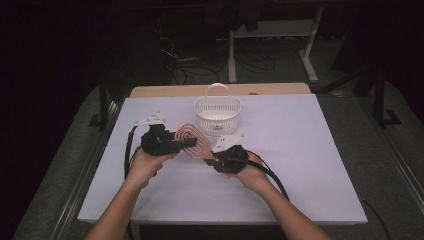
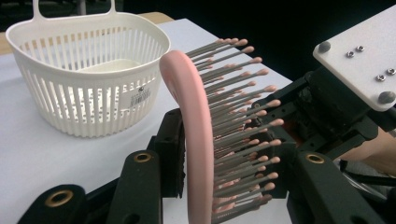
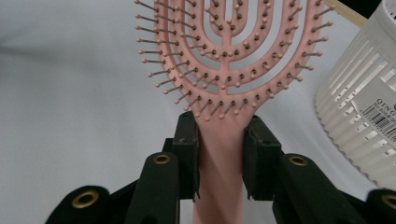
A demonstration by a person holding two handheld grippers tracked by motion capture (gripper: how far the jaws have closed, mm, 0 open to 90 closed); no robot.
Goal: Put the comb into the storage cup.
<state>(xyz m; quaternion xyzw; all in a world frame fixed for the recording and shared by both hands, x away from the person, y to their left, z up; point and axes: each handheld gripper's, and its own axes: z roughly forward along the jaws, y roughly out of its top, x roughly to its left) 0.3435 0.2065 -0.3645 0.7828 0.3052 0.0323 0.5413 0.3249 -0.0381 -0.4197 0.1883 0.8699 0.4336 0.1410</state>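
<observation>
Forearms enter from the near edge of the table, each hand carrying a black gripper, and between the two is a pink vented hairbrush held just above the table's middle, in front of the white slotted basket that stands toward the far edge. From the high view the left gripper meets the brush head from the left and the right gripper meets its handle from the near right, but how the jaws sit is too small to read there. Looking along the right gripper, its jaws are narrow and pressed on either side of the pink handle, just below where the head begins; the looped ribs and ball-tipped bristles of the hairbrush face this camera, and the ribbed wall and barcode label of the basket show at the right. Looking along the left gripper, the hairbrush appears edge-on: one jaw lies against its smooth pink back and the other sits among the grey bristles, so the jaws close around the head. This view also shows the basket whole, with its handle loop and a small label, and the right gripper's white plate beyond the bristles. A wooden strip runs along the table's far edge; past it the room is dark, with white desk legs and loose cables on the floor.
</observation>
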